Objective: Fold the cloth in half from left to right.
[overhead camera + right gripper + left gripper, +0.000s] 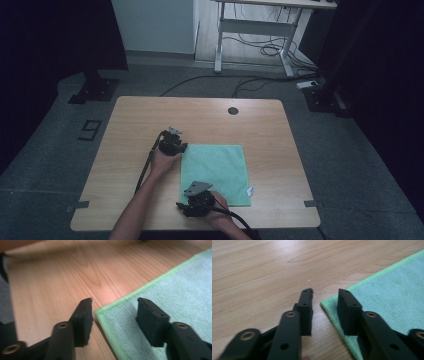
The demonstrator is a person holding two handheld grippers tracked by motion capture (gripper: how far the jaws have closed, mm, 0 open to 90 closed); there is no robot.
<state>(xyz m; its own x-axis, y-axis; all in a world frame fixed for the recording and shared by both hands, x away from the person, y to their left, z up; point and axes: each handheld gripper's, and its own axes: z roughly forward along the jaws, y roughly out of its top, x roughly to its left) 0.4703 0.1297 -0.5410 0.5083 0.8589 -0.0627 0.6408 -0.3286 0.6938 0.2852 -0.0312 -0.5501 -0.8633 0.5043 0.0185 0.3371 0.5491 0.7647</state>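
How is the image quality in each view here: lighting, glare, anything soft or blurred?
High view: dim, room edges nearly black, table and green cloth evenly lit. Left gripper view: pale glare across the wood at top, jaws near the lens slightly soft, cloth corner sharp. Right gripper view: soft throughout, a dark shadow band along the top, warm glare beside the cloth's corner.

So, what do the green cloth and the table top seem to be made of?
Green cloth: looks like soft microfibre or terry, with a fuzzy matte pile and a stitched brighter green edge. Table top: wood or wood-look laminate, with printed-looking grain and a smooth, slightly glossy sheen.
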